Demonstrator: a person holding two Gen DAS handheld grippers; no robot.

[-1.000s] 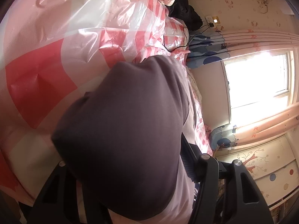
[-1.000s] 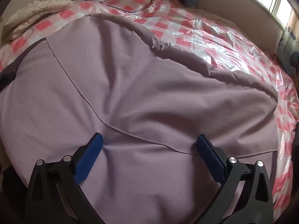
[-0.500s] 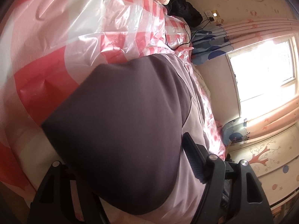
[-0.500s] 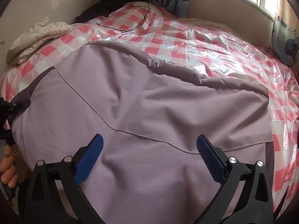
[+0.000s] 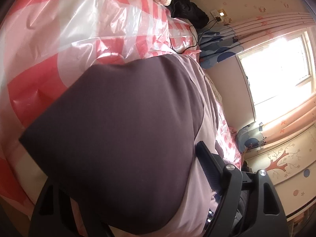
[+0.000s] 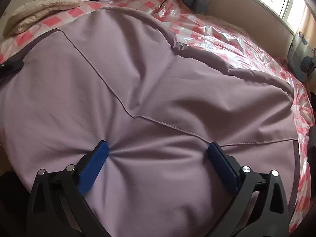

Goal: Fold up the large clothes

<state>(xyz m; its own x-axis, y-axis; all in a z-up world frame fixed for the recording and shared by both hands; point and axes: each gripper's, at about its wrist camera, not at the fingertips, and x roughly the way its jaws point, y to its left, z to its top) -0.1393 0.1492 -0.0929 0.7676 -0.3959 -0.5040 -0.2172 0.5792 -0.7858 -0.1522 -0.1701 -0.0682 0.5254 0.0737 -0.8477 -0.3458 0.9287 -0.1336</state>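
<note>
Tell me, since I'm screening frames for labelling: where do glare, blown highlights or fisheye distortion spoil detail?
Left wrist view: the window is blown out white, and the plastic sheet glints. Right wrist view: glare on that plastic; the lilac garment bulges from fisheye distortion, evenly lit.

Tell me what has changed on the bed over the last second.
The left gripper is opening, letting go of the dark cuff. The right gripper has come down; its fingertips now press dimples into the mauve garment. The garment stays spread over the plastic-covered checked bedding.

Left hand-held gripper (image 5: 138,177) jaws opening; right hand-held gripper (image 6: 158,154) spread wide, pointing steeply down.
</note>
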